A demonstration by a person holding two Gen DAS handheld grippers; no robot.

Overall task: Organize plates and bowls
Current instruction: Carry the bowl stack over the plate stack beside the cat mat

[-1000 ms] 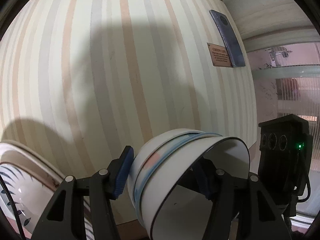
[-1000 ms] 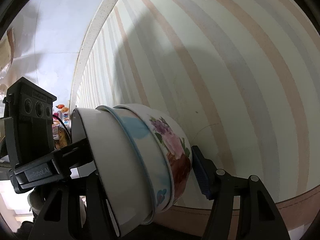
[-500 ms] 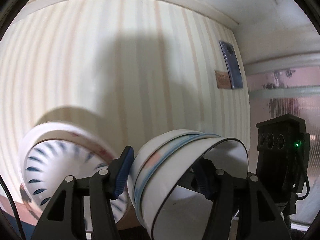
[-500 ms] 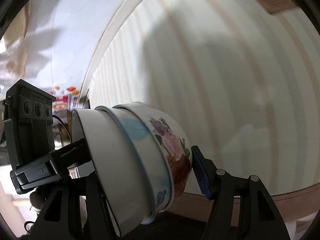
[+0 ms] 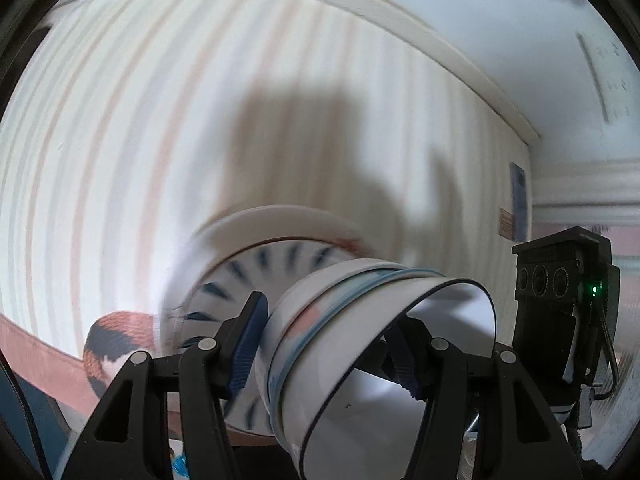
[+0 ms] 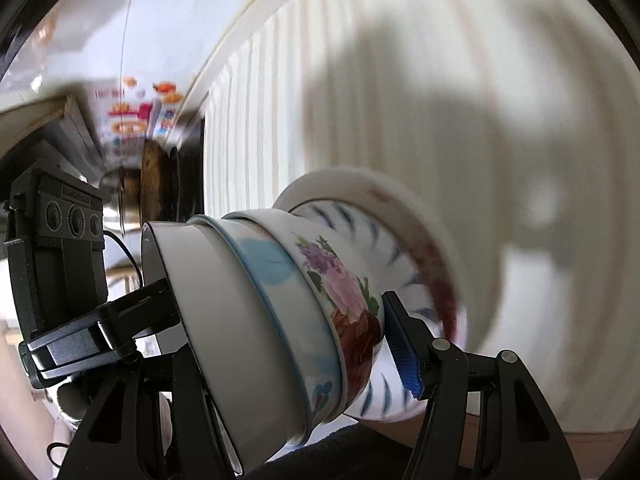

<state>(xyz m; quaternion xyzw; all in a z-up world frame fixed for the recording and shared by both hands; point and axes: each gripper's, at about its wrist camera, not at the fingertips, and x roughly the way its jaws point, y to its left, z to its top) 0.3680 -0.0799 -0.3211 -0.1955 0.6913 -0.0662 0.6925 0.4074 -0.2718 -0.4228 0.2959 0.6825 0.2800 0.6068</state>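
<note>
From the left wrist view, far left, a rust-and-black patterned round object [image 5: 114,336] sits at the hem of the striped tablecloth [image 5: 120,128], too blurred to name. Next along, a stack of plates [image 5: 280,248] lies flat on the cloth: a broad white glazed plate with a red-edged rim underneath, a smaller one with dark blue dashes fanned round its rim on top, all smeared by motion. Centre frame, the nested bowls [image 5: 360,320] are tipped on their side, mouth to the right, smooth white ceramic with a thin dark rim on the innermost and a blue band outside. The left gripper [image 5: 332,344] is clamped on that stack, one blue ribbed pad against the outer wall, the other reaching inside the mouth. At right, the boxy black body of the other gripper with a green light.

Over to the right wrist view: the same bowls [image 6: 280,312], glossy, with a pale blue patch and pink-purple flowers on the outermost. The right gripper [image 6: 280,344] pinches them too, its blue pad pressed near the floral base. The bowls hang just in front of the plates [image 6: 400,240]; whether they touch is unclear.
</note>
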